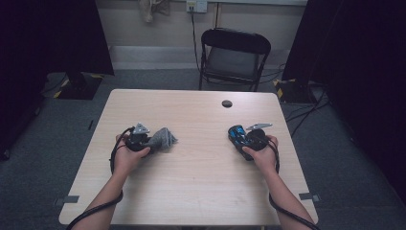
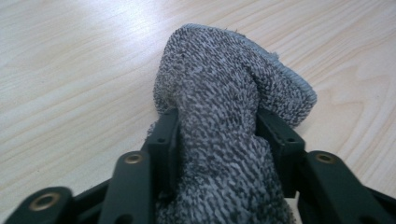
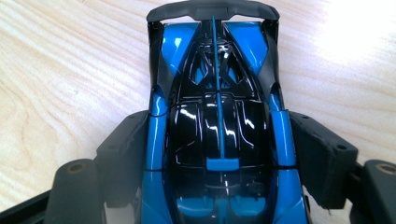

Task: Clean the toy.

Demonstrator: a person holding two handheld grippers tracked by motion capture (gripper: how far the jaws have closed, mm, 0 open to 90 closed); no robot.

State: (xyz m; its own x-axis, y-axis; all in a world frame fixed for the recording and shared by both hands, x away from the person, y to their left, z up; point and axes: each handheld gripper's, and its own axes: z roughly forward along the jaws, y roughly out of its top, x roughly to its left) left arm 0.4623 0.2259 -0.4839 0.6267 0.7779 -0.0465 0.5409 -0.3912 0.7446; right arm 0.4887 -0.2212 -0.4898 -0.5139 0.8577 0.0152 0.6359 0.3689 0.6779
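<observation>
Resting low on the pale wooden table [image 1: 201, 167], the left gripper [image 1: 149, 142] at centre-left of the high view has a bunched grey cloth [image 1: 163, 139] between its black jaws; in the left gripper view the cloth [image 2: 224, 121] bulges up between them and they touch its sides, though how hard they press I cannot tell. At centre-right, the right gripper [image 1: 238, 135] is clamped on a toy car [image 1: 235, 134], its jaws pressed to both flanks in the right gripper view. The step in hand looks like bringing cloth and car together, perhaps to wipe the car, with neither yet near the other. Next, I judge, one hand must carry its load toward mid-table. The cloth is nubbly, speckled knit terry, soft and floppy; the car [image 3: 219, 135] is hard, glossy blue-and-black plastic, low and streamlined with a rear wing.
</observation>
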